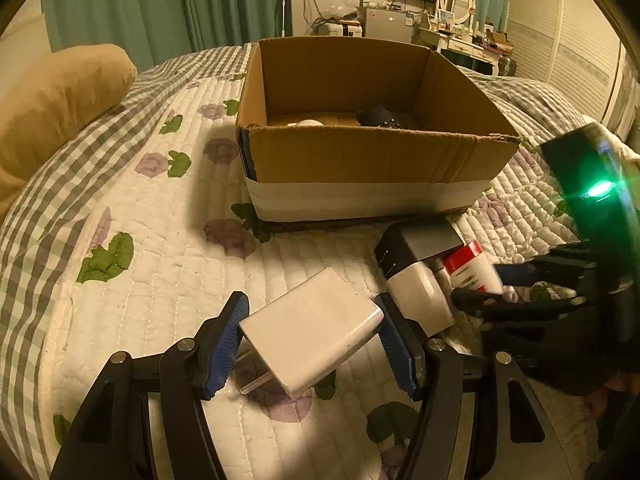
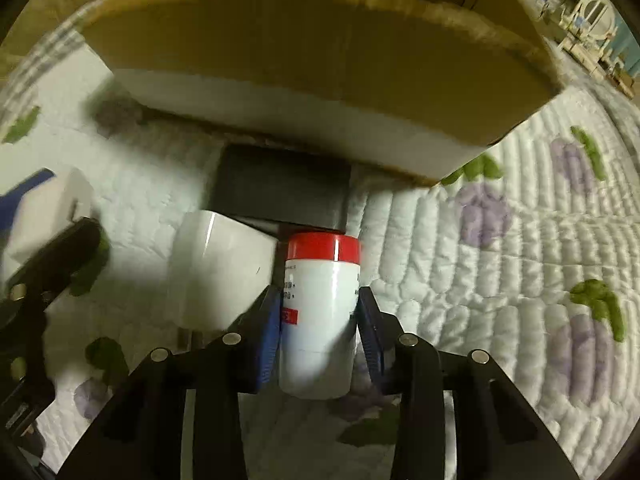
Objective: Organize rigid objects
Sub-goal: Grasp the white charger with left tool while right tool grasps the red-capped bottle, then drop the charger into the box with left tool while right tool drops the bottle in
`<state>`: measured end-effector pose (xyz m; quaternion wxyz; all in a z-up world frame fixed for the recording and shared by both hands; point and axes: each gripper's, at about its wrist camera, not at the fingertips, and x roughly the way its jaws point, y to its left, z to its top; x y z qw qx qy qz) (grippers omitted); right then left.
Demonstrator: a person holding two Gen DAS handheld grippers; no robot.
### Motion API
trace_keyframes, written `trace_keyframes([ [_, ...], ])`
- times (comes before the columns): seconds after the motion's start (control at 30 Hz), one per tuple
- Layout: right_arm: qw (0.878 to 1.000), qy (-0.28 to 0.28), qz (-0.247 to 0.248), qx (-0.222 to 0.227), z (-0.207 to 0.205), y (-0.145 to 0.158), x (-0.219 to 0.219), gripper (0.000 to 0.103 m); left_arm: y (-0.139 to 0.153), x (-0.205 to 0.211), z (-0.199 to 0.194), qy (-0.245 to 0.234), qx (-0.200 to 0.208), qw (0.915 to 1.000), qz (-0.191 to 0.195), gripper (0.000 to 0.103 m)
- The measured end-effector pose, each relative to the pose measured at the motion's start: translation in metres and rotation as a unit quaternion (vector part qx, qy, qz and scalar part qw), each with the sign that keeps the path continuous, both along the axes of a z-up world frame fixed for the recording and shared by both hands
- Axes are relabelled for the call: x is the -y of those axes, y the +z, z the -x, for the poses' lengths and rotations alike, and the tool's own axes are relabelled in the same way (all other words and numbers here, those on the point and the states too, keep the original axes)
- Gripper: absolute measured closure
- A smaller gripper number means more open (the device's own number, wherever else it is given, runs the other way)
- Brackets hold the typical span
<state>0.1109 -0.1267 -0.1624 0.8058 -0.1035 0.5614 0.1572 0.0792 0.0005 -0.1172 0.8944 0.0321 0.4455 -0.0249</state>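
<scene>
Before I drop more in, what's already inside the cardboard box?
Inside the cardboard box, the left wrist view shows a dark remote-like object and part of something white. The near wall hides the rest of the floor.

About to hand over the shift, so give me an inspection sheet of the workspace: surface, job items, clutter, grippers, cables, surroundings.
Surface: white quilted bedspread with purple flowers, grey check border.
Job's things: open brown cardboard box holding a dark item and a white item; flat white rectangular block; white bottle with red cap; white box with black end beside the bottle.
Clutter: tan pillow at the bed's edge.
Grippers: left gripper closed on the white block, which is lifted off the bedspread; right gripper closed on the bottle.
Cables: some hang on the far wall near the television.
Surroundings: green curtains, white dressing table with oval mirror, wardrobe doors.
</scene>
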Motion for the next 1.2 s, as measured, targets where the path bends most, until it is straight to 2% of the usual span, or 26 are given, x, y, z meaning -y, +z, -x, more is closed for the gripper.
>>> trace_keyframes([
  [0.13, 0.998, -0.001, -0.035, 0.043, 0.014, 0.041, 0.014, 0.067, 0.019, -0.001, 0.003, -0.002, 0.018, 0.9998, 0.007, 0.038],
  [0.27, 0.994, 0.007, -0.047, 0.099, 0.020, 0.101, 0.017, 0.067, 0.060, 0.001, -0.001, -0.016, 0.055, 0.9982, 0.021, 0.038],
  [0.33, 0.990, 0.010, -0.054, 0.129, 0.017, 0.131, 0.016, 0.067, 0.078, 0.003, -0.010, -0.025, 0.071, 0.9968, 0.028, 0.038],
  [0.4, 0.986, 0.013, -0.059, 0.153, 0.013, 0.159, 0.010, 0.067, 0.097, 0.008, -0.024, -0.028, 0.095, 0.9950, 0.015, 0.037],
  [0.5, 0.983, 0.006, -0.061, 0.174, -0.007, 0.181, 0.008, 0.067, 0.110, 0.014, -0.055, -0.031, 0.110, 0.9935, 0.010, 0.037],
  [0.57, 0.982, 0.001, -0.062, 0.178, -0.020, 0.187, 0.008, 0.067, 0.109, 0.016, -0.075, -0.030, 0.107, 0.9936, 0.019, 0.037],
  [0.67, 0.983, -0.007, -0.060, 0.175, -0.039, 0.185, 0.008, 0.067, 0.092, 0.022, -0.112, -0.021, 0.102, 0.9946, -0.004, 0.037],
  [0.77, 0.984, -0.009, -0.058, 0.167, -0.053, 0.172, 0.012, 0.067, 0.068, 0.023, -0.138, -0.015, 0.061, 0.9980, -0.001, 0.037],
  [0.9, 0.987, -0.011, -0.058, 0.152, -0.071, 0.156, 0.016, 0.067, 0.044, 0.029, -0.154, -0.017, 0.039, 0.9990, -0.012, 0.037],
  [1.03, 0.988, -0.012, -0.062, 0.141, -0.083, 0.143, 0.019, 0.067, 0.036, 0.035, -0.155, -0.031, 0.040, 0.9986, -0.014, 0.037],
  [1.1, 0.988, -0.014, -0.065, 0.137, -0.086, 0.139, 0.020, 0.067, 0.037, 0.040, -0.154, -0.040, 0.051, 0.9977, -0.016, 0.035],
  [1.13, 0.988, -0.015, -0.066, 0.136, -0.087, 0.137, 0.020, 0.067, 0.039, 0.040, -0.152, -0.044, 0.059, 0.9971, -0.020, 0.030],
  [1.17, 0.988, -0.016, -0.068, 0.136, -0.087, 0.137, 0.021, 0.067, 0.041, 0.041, -0.151, -0.044, 0.068, 0.9963, -0.028, 0.021],
  [1.2, 0.988, -0.017, -0.069, 0.136, -0.088, 0.137, 0.021, 0.067, 0.044, 0.041, -0.150, -0.044, 0.074, 0.9958, -0.033, 0.019],
])
